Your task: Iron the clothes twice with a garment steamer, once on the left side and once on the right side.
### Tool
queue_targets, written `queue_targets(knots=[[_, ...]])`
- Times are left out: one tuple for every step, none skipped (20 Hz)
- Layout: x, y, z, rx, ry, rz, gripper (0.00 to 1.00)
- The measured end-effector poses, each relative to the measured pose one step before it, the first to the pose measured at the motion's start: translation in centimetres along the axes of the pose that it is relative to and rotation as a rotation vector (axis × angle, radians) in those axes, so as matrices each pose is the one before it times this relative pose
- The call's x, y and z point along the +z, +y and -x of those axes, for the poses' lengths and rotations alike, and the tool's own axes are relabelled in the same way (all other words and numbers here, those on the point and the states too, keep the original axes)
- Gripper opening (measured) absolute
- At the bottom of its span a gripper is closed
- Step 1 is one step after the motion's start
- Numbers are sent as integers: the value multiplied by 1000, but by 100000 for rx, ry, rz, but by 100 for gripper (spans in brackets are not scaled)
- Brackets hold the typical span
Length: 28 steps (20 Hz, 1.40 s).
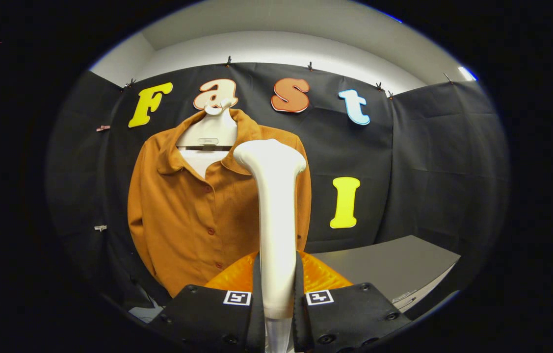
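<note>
A brown buttoned shirt (188, 206) hangs on a white hanger (210, 130) against the booth's back wall. My gripper (276, 284) is shut on the white garment steamer (275, 211), both fingers pressing on its handle. The steamer stands upright between the fingers, and its wide head is level with the shirt's right shoulder. The steamer hides part of the shirt's right side. I cannot tell whether the head touches the cloth or hangs just in front of it.
A grey table (389, 264) stands beyond the fingers to the right of the shirt. Black cloth walls close in the booth behind and on both sides.
</note>
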<state>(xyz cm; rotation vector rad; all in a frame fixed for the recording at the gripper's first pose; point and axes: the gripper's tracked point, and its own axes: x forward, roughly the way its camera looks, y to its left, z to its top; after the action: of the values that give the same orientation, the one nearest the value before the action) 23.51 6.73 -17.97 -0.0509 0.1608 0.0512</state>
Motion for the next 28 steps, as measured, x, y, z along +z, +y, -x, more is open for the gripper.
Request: queue_targets(knots=[[-405, 172, -528, 417, 373, 9, 26], [-384, 166, -458, 350, 495, 74, 26], [-404, 180, -393, 213, 686, 573, 26], [-491, 212, -392, 397, 497, 409, 26], [-578, 332, -329, 590, 1198, 80, 26], [-721, 254, -422, 578, 1451, 319, 26], [-650, 164, -331, 92, 1125, 609, 26], [-366, 106, -165, 20, -9, 990, 26], [-247, 140, -206, 90, 647, 874, 26], [-415, 71, -255, 157, 1010, 72, 26], [-544, 2, -273, 183, 1467, -171, 26], [-660, -12, -265, 156, 1486, -95, 26], [-643, 53, -155, 137, 1298, 216, 26], [-656, 91, -94, -49, 1121, 766, 26], [-748, 60, -132, -77, 1273, 877, 26], [-789, -28, -99, -125, 1385, 488, 26], [-794, 3, -161, -151, 1556, 212, 26], [-873, 23, -148, -102, 1828, 119, 26], [-888, 73, -189, -196, 1949, 302, 26], [-948, 128, -87, -13, 1932, 397, 26], [-921, 187, -145, 2, 1762, 137, 26], [-931, 119, -90, -88, 2034, 266, 26], [-945, 214, -140, 55, 2007, 152, 26], [-816, 117, -147, 131, 1737, -287, 26], [-902, 71, -160, -19, 2042, -68, 26], [-813, 131, -73, 87, 1816, -52, 26], [-798, 134, -80, -16, 1823, -178, 26], [-735, 116, -44, 98, 1945, -130, 26]])
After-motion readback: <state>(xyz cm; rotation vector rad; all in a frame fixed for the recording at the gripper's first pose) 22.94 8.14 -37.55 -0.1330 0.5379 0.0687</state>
